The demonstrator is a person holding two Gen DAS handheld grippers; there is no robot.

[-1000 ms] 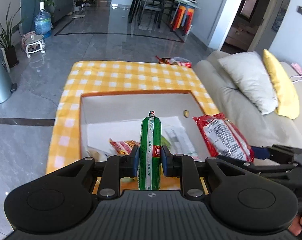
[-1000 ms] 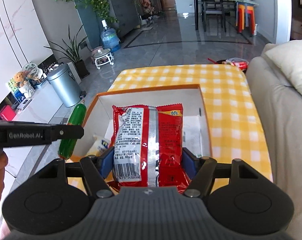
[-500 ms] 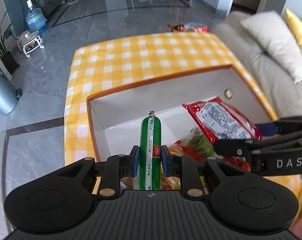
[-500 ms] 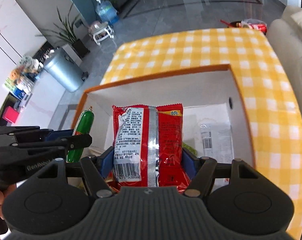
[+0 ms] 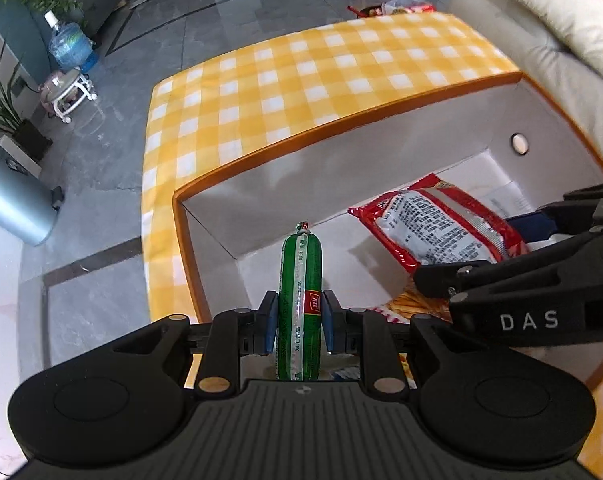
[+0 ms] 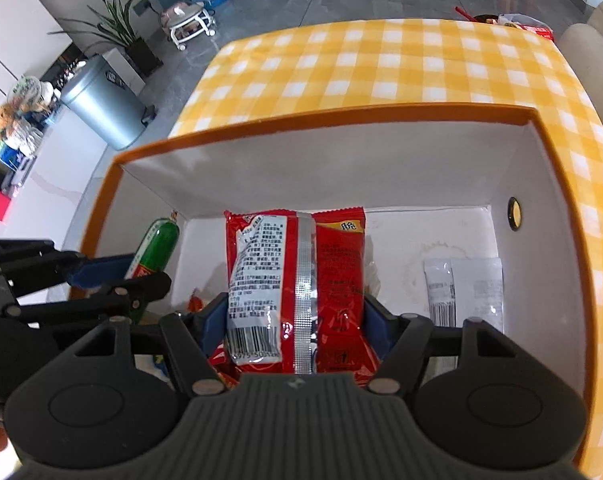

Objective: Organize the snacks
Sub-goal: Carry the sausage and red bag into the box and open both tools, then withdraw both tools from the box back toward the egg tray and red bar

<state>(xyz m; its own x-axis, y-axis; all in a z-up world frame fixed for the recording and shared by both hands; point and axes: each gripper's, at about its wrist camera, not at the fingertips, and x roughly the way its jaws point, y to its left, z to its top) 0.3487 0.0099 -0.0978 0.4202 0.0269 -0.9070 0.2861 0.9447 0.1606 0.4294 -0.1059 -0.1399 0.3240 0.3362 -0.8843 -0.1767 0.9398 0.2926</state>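
Descent is what separates this moment from a second ago: both grippers have dropped from above the box's orange rim (image 6: pixel 325 118) to inside its white walls, and the checked tablecloth (image 5: pixel 325 76) has slid up and away in both wrist views. That puts the task at the point of release, judging by how low both snacks now hang.

Leftmost, the left gripper (image 5: pixel 296 322) pinches a green sausage (image 5: pixel 300 280) upright between its blue pads, jaws nearly together around it, just inside the box's left wall. The wall and near corner stand close on that side, so room for sideways drift looks slim.

Centre, the right gripper (image 6: pixel 293 320) clamps a red snack bag (image 6: pixel 297 280) across its width, jaws spread wide by the bag. The bag's top edge points at the far wall, with bare white floor between them. Other packets lie underneath near the fingers, partly hidden.

Further right, a clear flat packet (image 6: pixel 463 292) rests on the box floor near the right wall, beside a small round hole (image 6: pixel 513 213). Open floor lies between it and the bag.
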